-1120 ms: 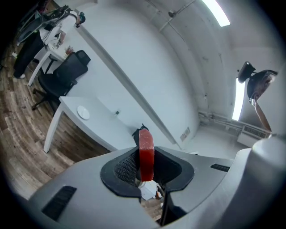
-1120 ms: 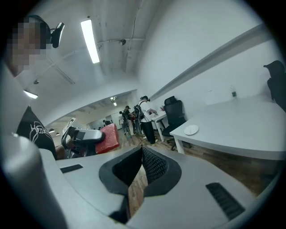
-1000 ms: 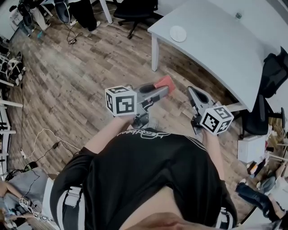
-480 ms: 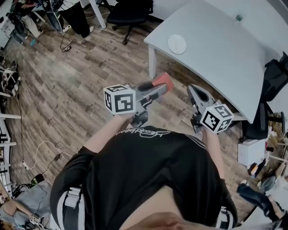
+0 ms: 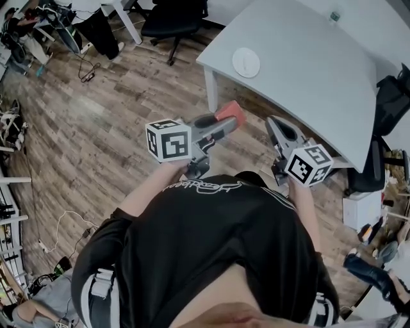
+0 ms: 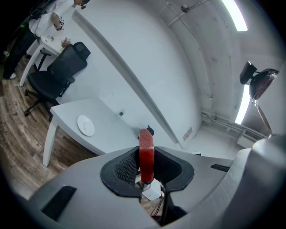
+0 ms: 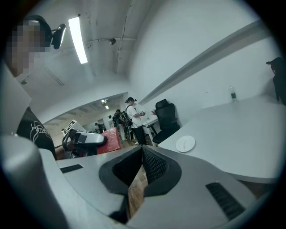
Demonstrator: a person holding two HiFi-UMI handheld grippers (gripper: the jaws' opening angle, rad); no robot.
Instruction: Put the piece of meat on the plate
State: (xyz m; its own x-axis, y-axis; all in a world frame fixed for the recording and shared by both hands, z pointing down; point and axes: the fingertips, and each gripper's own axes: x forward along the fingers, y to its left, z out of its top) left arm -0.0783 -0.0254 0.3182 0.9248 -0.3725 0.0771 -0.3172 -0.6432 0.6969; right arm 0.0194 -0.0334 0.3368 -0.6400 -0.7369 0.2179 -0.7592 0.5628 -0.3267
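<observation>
My left gripper [image 5: 229, 122] is shut on a flat red piece of meat [image 5: 231, 109], carried level over the wood floor just short of the white table [image 5: 307, 83]. In the left gripper view the meat [image 6: 146, 152] stands on edge between the black pads. A small white plate [image 5: 246, 62] lies near the table's near-left corner, ahead of both grippers; it shows too as the plate [image 6: 85, 125] and the plate [image 7: 185, 143]. My right gripper [image 5: 271, 123] is beside the left one, its jaws shut with nothing in them [image 7: 142, 150].
A black office chair [image 5: 173, 13] stands left of the table. A small bottle [image 5: 332, 16] sits at the table's far side. A dark bag [image 5: 391, 96] hangs off the right end. Cables and gear [image 5: 38, 25] lie at far left. People [image 7: 132, 118] stand in the background.
Both grippers have come closer to the table; the plate and table corner sit lower and further left in the head view. The meat stays gripped in the left jaws.
</observation>
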